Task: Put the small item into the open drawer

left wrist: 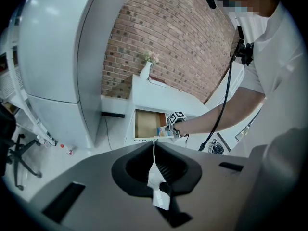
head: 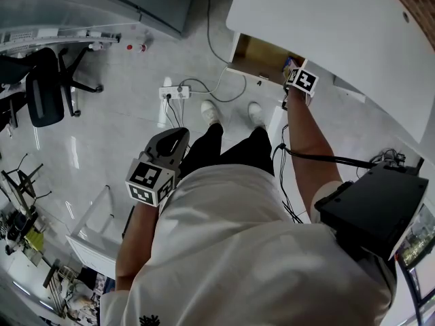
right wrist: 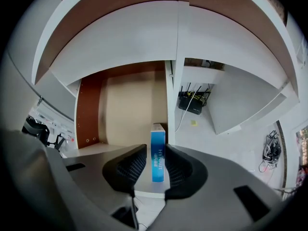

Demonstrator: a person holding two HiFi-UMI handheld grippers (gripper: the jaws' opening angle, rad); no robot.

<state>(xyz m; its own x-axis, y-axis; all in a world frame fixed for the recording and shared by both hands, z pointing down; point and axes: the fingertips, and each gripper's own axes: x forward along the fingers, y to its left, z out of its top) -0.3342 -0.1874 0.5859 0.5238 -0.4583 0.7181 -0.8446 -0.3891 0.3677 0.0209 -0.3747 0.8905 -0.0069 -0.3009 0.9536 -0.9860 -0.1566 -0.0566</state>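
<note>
In the open wooden drawer (right wrist: 130, 109), at its front right corner and just beside its white right wall: a slim blue cardboard box (right wrist: 158, 165) with white lettering, set between the parted jaws of the right gripper (right wrist: 155, 150). Long axis in line with the jaws, running from the front rim toward the back of the drawer. Lettering lengthwise along the narrow blue face turned to the camera, with a paler end farthest away. Cannot tell whether standing on end or lying flat. Jaws only a little wider than the box, with a sliver of a gap on its left side and next to none on its right. Tan drawer floor, with a reddish-brown left wall dotted with screw holes.

Down by the person's left side, well apart from the drawer: the left gripper (left wrist: 154, 147), jaws drawn together to a thin pale slit.

Drawer standing out from a white desk (head: 326, 19) set against a red brick wall (left wrist: 168, 42), with a white vase of flowers (left wrist: 146, 71) on top. Under the desk, a small black box with cables (right wrist: 191, 102). Below, a glossy pale tiled floor (head: 102, 141). On it, a white power strip (head: 175, 92) near the person's white shoes (head: 211, 111), and a black office chair (head: 44, 90) off to the left.
</note>
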